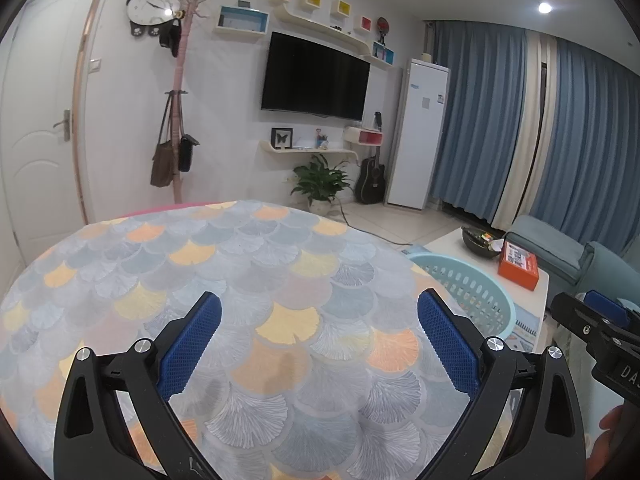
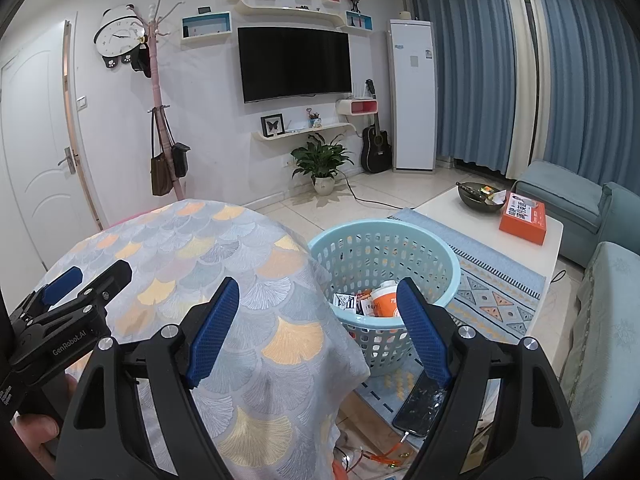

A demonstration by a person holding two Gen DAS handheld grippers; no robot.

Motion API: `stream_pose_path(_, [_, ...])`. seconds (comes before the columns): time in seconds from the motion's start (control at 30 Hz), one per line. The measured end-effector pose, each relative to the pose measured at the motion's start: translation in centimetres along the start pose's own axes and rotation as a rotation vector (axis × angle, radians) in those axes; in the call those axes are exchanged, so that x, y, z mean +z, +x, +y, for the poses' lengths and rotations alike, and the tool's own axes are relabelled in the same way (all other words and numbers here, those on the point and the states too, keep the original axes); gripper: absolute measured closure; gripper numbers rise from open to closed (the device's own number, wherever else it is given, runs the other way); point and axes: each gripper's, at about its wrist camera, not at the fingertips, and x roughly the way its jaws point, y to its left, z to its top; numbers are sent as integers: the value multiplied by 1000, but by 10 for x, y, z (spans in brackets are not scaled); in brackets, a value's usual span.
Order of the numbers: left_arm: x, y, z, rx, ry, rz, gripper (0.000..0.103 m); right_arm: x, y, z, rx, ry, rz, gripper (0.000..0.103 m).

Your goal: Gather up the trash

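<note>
Right wrist view: both tools, left (image 1: 318,338) and right (image 2: 318,328), hang apart and empty above the cloth-covered counter (image 2: 240,280); trash (image 2: 380,300) already sits in the basket (image 2: 440,256); a careless sweep might tip it

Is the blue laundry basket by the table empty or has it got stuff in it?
Not empty. The blue laundry basket holds an orange-and-white cup and small packages at its bottom.

White walls carry a black television (image 2: 295,63), a panda clock (image 2: 118,36) and 4 small cube shelves; blue curtains (image 2: 476,60) hang on the right; a white door (image 2: 38,152) stands left; a pale tiled floor (image 2: 340,208) holds a potted plant (image 2: 322,160) and guitar (image 2: 375,146).
</note>
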Motion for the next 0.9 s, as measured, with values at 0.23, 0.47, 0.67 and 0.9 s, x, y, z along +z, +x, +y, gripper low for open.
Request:
stream_pose_path(0.23, [0, 1, 1, -3, 0, 1, 7, -2, 2, 0, 1, 3, 5, 26])
stream_pose_path(0.47, [0, 1, 1, -4, -1, 1, 7, -3, 3, 0, 0, 5, 8, 26])
stream_pose_path(0.67, [-1, 0, -1, 1, -2, -1, 7, -5, 4, 1, 2, 11, 15, 26])
stream_pose_path(0.9, [1, 1, 3, -8, -15, 5, 7, -5, 5, 0, 7, 15, 18, 26])
